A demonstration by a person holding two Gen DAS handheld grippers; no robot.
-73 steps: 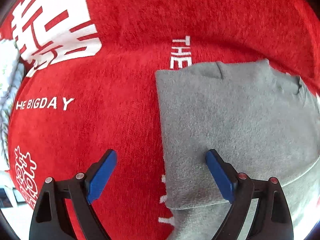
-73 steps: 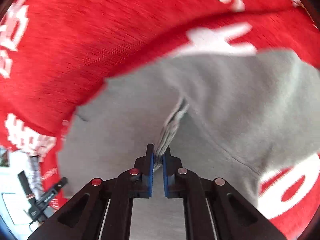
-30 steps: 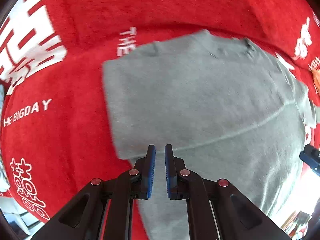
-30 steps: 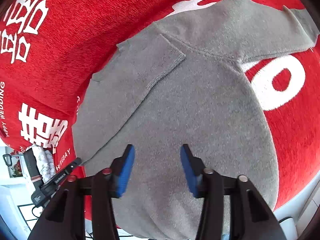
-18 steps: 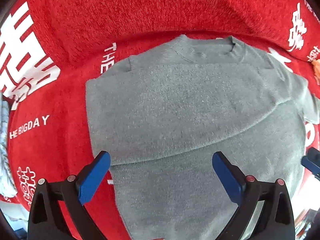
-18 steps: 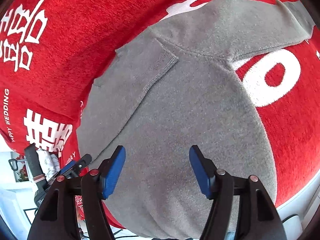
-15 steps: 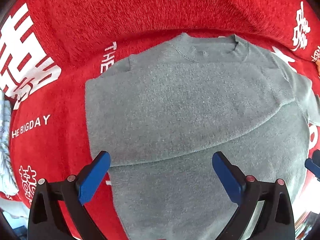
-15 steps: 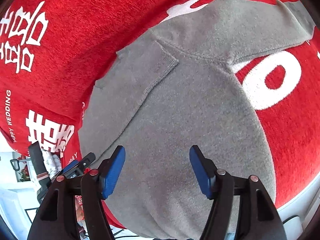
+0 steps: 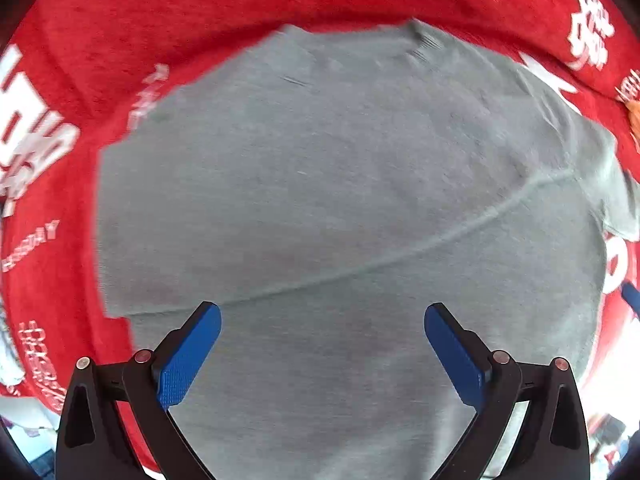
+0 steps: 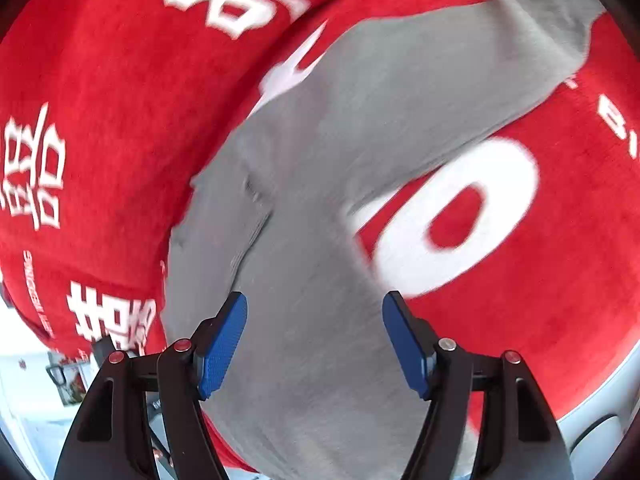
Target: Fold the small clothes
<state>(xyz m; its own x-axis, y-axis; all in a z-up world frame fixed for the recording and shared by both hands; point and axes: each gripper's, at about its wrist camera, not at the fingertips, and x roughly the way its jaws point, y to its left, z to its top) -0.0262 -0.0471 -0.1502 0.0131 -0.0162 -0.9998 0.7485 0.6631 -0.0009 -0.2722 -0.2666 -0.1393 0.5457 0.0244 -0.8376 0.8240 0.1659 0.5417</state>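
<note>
Both grippers have let go and swung across since a second ago: the left gripper (image 9: pixel 322 344), pinched shut back then, now has its jaws flung wide apart, nothing between them but air, pointing down over the sweater (image 9: pixel 340 200). Right gripper (image 10: pixel 315 338) has its jaws well apart too, having just been opening, empty, with grey knit below the blue pads (image 10: pixel 222 344).

That sweater lies flat on the red cloth (image 9: pixel 240 4) with the white lettering. From the left wrist view, one sleeve is folded across the body, its edge running as a diagonal ridge from lower left to upper right; the neckline sits at the top, blurred by motion. From the right wrist view, the other sleeve (image 10: pixel 460 64) stretches out to the upper right over the cloth, its cuff turned up at the far end, and a big white "O" (image 10: pixel 460 220) shows just beside the body. The folded cuff looks to lie at the left of that view, though the smear makes it hard to be sure.
</note>
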